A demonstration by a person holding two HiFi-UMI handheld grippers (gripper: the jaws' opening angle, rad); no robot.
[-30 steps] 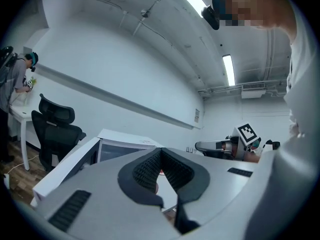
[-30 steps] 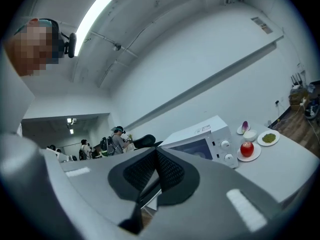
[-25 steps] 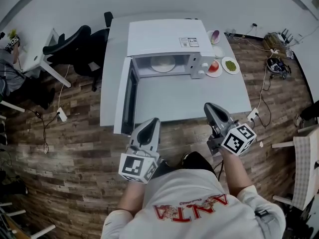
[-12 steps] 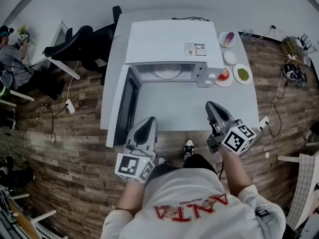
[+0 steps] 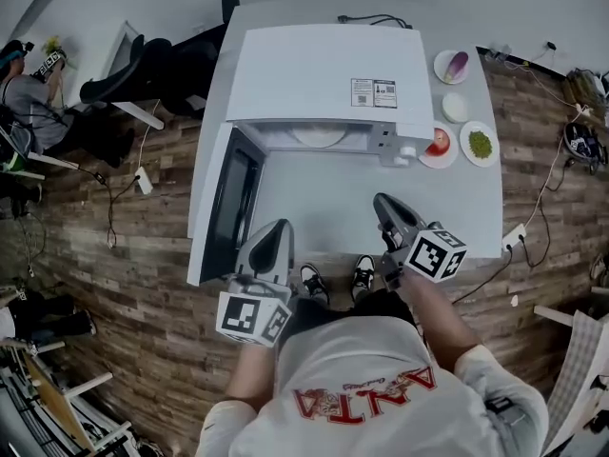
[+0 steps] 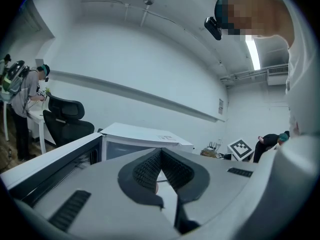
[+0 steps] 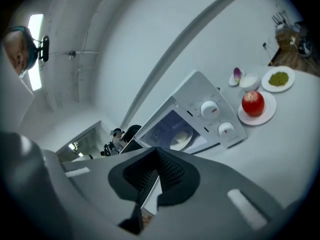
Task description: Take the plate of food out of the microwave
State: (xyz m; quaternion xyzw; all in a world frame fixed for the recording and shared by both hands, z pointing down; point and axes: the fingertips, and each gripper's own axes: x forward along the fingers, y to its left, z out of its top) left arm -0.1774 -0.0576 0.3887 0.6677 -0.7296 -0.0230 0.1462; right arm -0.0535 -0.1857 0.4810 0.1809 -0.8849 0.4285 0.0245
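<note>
A white microwave stands on the white table, its door swung open to the left. Inside lies a pale plate of food, also seen through the opening in the right gripper view as the plate. My left gripper is at the table's near edge, beside the door's free end, shut and empty. To the right, my right gripper hangs over the table's front, pointing at the microwave, shut on nothing. In their own views the left gripper and right gripper show jaws meeting at the tips.
Right of the microwave sit an apple on a saucer, a plate of green food, a small bowl and a dish with a purple piece. A black office chair and a person are at the left.
The table and microwave have come nearer in the head view. Both grippers stay shut; the right one has shifted left and forward over the table's front edge.
</note>
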